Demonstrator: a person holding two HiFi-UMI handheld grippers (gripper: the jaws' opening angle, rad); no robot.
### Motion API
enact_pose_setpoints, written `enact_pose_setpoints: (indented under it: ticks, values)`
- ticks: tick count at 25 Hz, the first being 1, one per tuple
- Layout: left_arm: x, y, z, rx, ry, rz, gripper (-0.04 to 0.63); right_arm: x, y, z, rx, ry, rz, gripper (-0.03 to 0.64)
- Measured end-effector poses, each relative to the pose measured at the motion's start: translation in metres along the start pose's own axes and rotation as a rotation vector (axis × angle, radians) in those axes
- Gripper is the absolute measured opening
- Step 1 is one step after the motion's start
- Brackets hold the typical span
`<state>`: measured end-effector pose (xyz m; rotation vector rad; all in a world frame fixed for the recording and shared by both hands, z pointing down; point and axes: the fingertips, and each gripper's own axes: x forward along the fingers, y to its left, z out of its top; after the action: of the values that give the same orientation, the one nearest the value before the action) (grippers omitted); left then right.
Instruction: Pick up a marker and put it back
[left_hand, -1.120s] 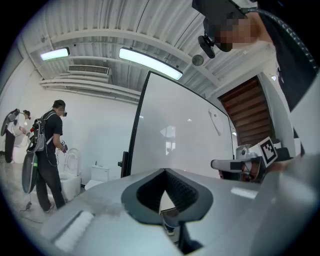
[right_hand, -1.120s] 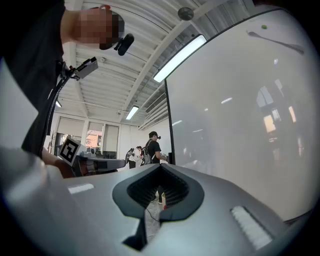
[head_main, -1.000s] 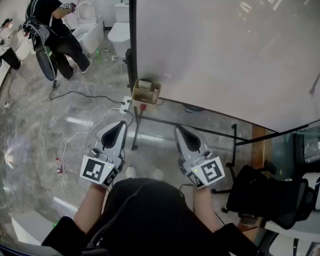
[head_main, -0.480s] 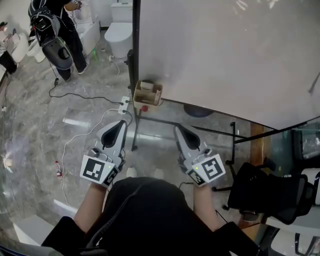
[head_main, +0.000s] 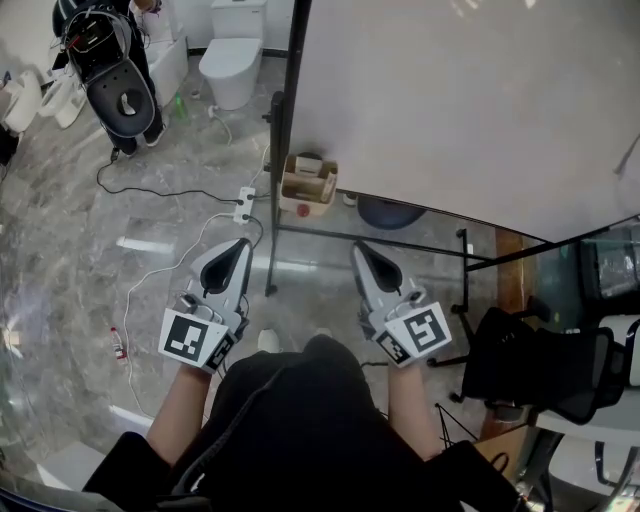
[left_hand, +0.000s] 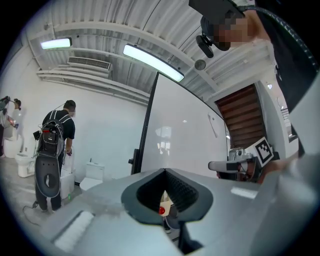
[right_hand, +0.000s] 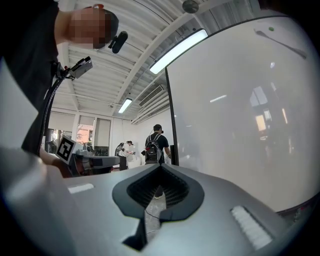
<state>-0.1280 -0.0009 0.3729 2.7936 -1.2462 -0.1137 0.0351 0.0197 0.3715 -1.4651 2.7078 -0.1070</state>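
The whiteboard (head_main: 470, 110) fills the far right of the head view. It stands on a black frame (head_main: 285, 150) whose upright runs down its left edge. The marble floor (head_main: 120, 230) spreads to the left and near. A black office chair (head_main: 540, 365) stands near right, beside the person's right arm. At the far left another person with a backpack (head_main: 110, 70) stands by a white toilet (head_main: 230, 60), well apart from the work.

A small cardboard box (head_main: 308, 185) hangs at the foot of the board, just beside the frame's upright. It holds something pale, and a small red thing (head_main: 303, 209) shows at its near face. No marker can be made out for certain in any view. My guess is that it lies in that box, so its long axis cannot be told.

The box lies farther out than both grippers and between their lines, lower than they point. The left gripper (head_main: 240, 245) has its jaws together on nothing, and its own view shows the red thing through the hollow behind the tips. The right gripper (head_main: 358, 248) is also closed and empty. Neither is clearly nearer, though the left one looks aimed at the box.

A white power strip (head_main: 243, 205) and its cable (head_main: 160, 190) lie on the floor left of the box. The frame's low crossbar runs between the grippers and the box. Both jaws must open before any pick.
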Motion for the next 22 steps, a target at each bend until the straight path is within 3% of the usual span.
enact_pose_setpoints:
  ticks: [9,16,22]
  values:
    - [-0.008,0.019,-0.011,-0.017,0.023,-0.003,0.005,0.012,0.005,-0.007,0.007,0.009,-0.025,0.009]
    - [0.03,0.024,-0.013,0.002,0.032,0.046,0.005,0.039,-0.033,-0.012,0.025,0.015,0.032,0.009]
    - [0.078,0.014,-0.008,0.025,0.017,0.085,0.005,0.058,-0.073,-0.023,-0.042,0.064,0.108,0.009]
